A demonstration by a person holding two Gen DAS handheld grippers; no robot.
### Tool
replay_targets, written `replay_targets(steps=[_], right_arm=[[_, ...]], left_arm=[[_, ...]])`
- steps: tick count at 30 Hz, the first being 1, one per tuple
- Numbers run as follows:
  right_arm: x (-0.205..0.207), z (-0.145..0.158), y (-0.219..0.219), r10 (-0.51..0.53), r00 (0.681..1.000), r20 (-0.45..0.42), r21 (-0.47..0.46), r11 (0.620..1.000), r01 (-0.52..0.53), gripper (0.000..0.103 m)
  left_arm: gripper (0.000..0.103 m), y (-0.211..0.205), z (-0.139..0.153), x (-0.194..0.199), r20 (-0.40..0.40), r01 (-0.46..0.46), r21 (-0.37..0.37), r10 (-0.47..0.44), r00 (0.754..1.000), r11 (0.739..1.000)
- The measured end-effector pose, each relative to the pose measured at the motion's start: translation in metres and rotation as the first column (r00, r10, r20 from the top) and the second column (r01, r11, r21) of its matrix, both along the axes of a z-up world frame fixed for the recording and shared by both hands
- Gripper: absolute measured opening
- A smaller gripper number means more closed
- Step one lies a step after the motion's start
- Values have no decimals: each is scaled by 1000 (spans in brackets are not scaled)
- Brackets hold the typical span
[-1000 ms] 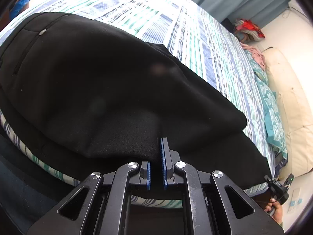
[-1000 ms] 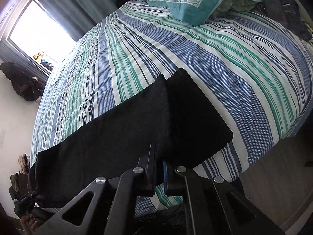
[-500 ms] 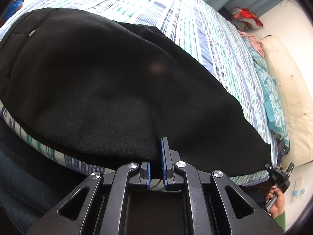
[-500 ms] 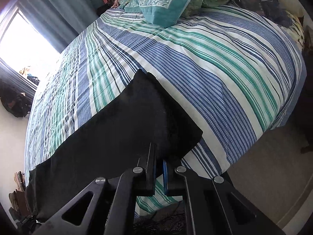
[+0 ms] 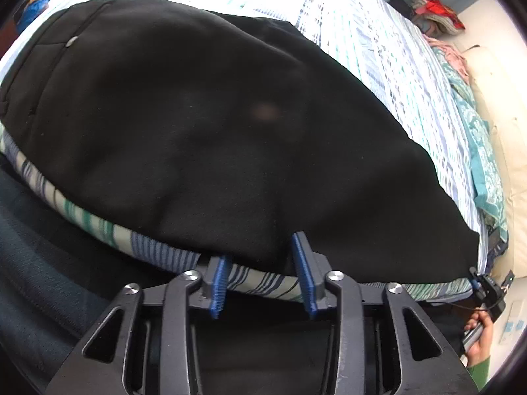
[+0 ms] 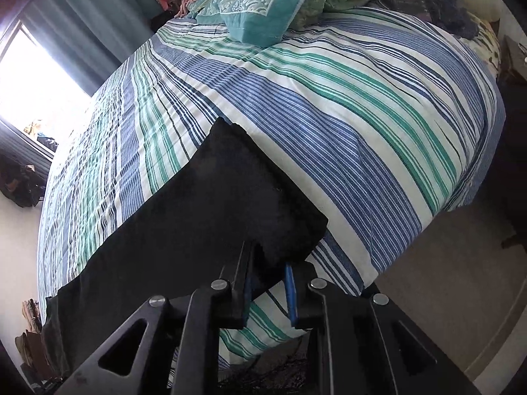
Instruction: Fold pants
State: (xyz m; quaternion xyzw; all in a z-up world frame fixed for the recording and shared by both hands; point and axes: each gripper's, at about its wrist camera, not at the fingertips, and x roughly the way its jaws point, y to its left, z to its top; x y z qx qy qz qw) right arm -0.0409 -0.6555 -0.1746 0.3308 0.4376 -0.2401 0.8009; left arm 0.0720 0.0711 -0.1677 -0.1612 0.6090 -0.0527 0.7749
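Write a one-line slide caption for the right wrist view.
Right gripper open at the hem end of black pants laid flat across a striped bedspread.

Black pants (image 5: pixel 210 138) lie flat, legs stacked, along near bed edge; waist w/ pocket button at upper left of left view, hems (image 6: pixel 263 210) centre of right view.

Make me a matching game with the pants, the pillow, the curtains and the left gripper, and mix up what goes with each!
Things:
1. pants
2. pillow
3. curtains
4. left gripper

Descriptions:
A. hanging beside the bright window
B. open, at the near edge of the bed
C. teal with a white pattern
D. black, lying flat on the striped bedspread

Pairs: 1-D, 2-C, 3-A, 4-B
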Motion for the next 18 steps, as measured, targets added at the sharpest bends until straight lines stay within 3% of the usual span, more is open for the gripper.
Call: replay_targets(steps=[1, 3, 4, 5, 8, 10, 14, 18], right_arm=[[-4, 6, 1, -12, 1000, 25, -7, 1000, 13, 32], [-16, 22, 6, -53, 997, 56, -49, 997, 56, 64], [-23, 32, 11, -75, 995, 71, -92, 992, 81, 69], [-29, 43, 18, -83, 993, 87, -142, 985, 95, 72], [-37, 67, 41, -60, 992, 111, -257, 962, 87, 74], [-32, 74, 61, -22, 992, 121, -279, 959, 56, 78], [7, 65, 120, 149, 983, 104, -245, 962, -120, 78], [46, 48, 196, 341, 932, 121, -231, 923, -308, 79]], left_arm=[[49, 5, 4, -5, -6, -8, 9, 8, 1000, 1000], [49, 14, 16, -14, -5, -20, 10, 20, 1000, 1000], [50, 18, 24, -18, 15, -24, 14, 24, 1000, 1000], [51, 22, 34, -20, 49, -24, 26, 23, 999, 999], [73, 23, 61, -13, 175, -2, 113, -18, 984, 994], [84, 17, 66, 1, 240, 21, 170, -62, 969, 985], [84, -10, 49, 32, 209, 105, 242, -157, 965, 965], [84, -27, 24, 35, 139, 181, 322, -235, 962, 929]])
